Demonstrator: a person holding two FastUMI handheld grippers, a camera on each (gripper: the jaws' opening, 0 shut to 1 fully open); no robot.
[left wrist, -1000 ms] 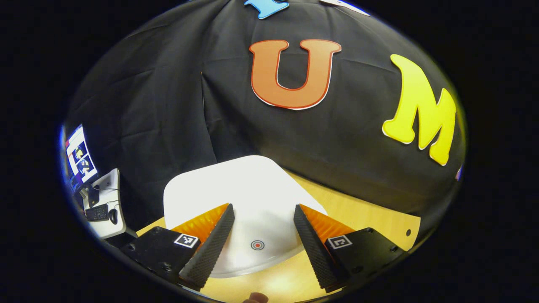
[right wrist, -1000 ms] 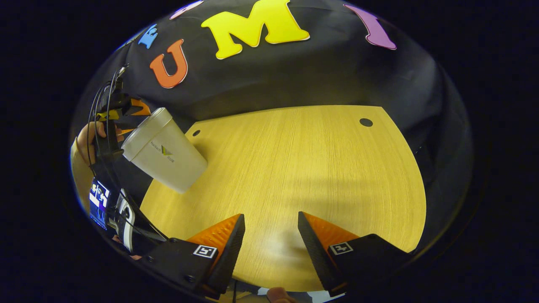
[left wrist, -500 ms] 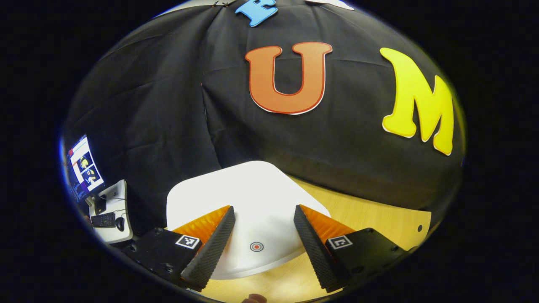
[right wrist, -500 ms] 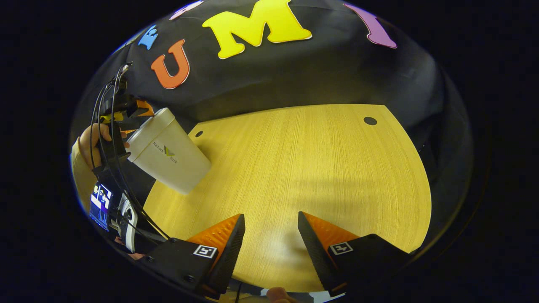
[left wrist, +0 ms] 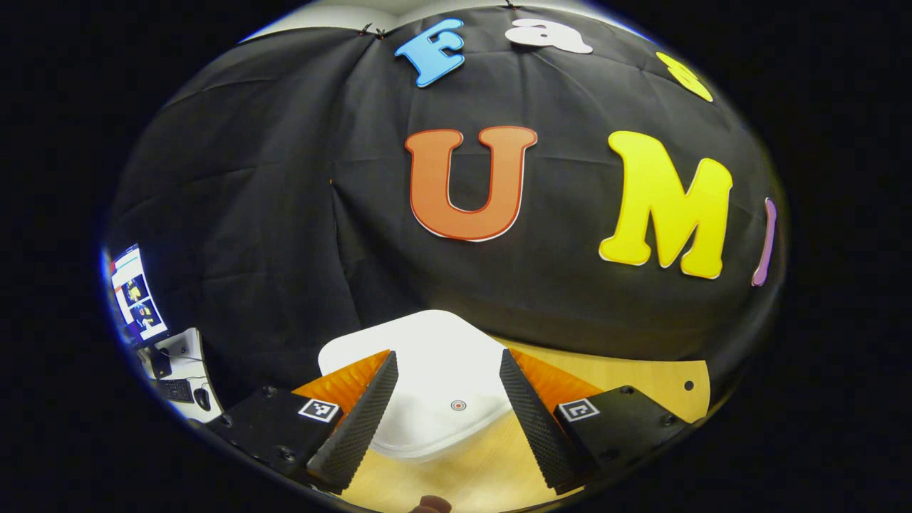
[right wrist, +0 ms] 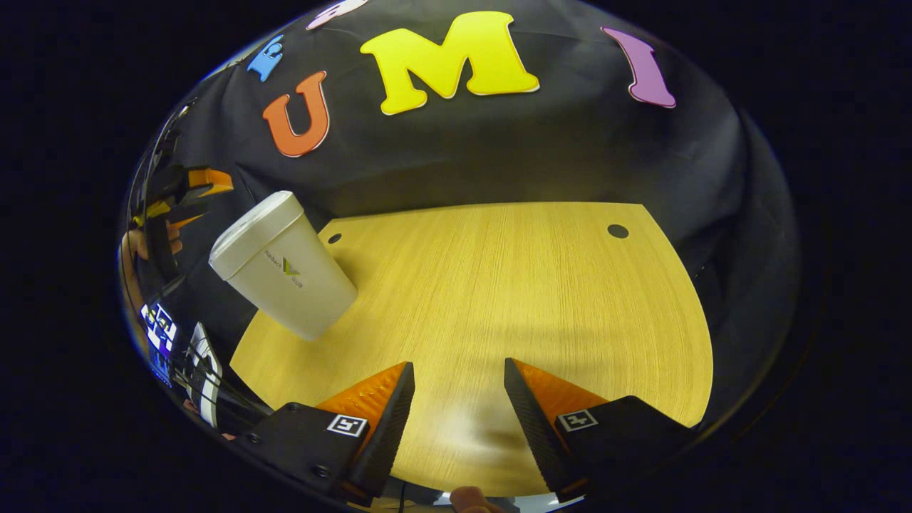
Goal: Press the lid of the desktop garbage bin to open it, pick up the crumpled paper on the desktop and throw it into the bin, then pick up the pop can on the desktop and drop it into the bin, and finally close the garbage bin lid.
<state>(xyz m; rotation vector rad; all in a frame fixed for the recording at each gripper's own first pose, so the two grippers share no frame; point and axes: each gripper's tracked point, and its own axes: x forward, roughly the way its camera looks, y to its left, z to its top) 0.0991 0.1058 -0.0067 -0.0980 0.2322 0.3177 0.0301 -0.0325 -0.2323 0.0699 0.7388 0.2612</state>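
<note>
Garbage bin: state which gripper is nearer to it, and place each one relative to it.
Left. The left gripper hovers just above the garbage bin, its open fingers framing the lid. The right gripper is open over bare desktop, well off to the bin's side.

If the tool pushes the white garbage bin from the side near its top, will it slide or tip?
The garbage bin looks tall and narrows toward its base, so a high push may well tip it. It seems to be thin plastic, probably light. On the smooth wooden desktop a low push would more likely slide it.
</note>
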